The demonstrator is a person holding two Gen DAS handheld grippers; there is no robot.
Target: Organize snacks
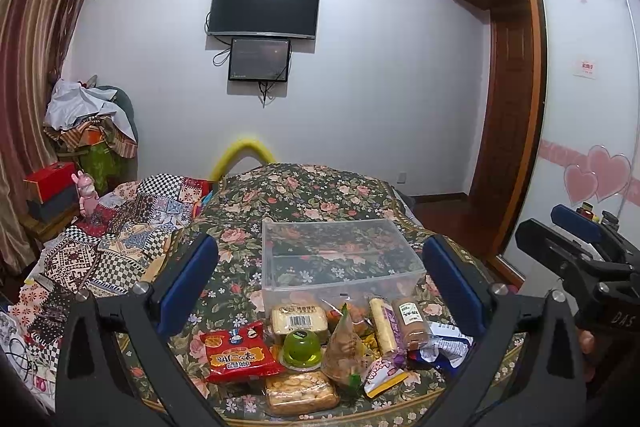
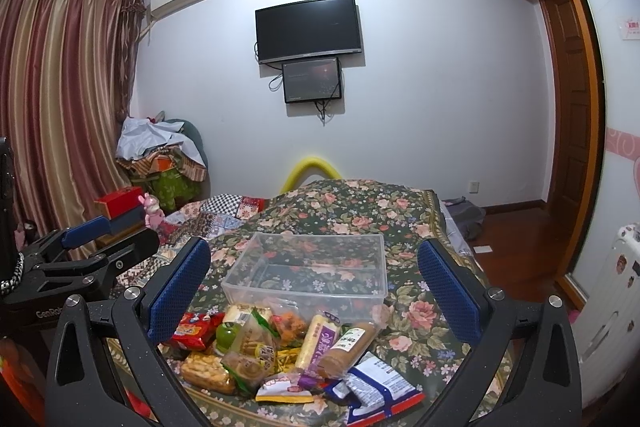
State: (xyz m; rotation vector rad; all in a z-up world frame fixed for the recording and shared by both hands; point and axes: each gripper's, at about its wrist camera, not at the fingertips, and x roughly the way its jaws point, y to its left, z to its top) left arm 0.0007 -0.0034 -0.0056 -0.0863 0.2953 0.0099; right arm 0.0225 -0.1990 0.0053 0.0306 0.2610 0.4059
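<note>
A clear, smooth plastic box [image 1: 340,259] is seen on a matt flowered cloth bedspread [image 1: 320,195], glossy plastic snack wrappers [image 2: 280,351] are heaped before it, and textured blue pads [image 2: 178,291] are fitted on matt black fingers

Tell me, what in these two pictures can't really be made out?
- Snack pile: lower packets lie covered by upper ones in both views; how many there are cannot be counted.
- Red packet: its left part sits behind the right gripper's left finger in the right wrist view.
- Blue-white packet: partly behind the left gripper's right finger in the left wrist view.
- Packet print: too small to read.
- Clear box: its front wall is partly screened by snacks.
</note>
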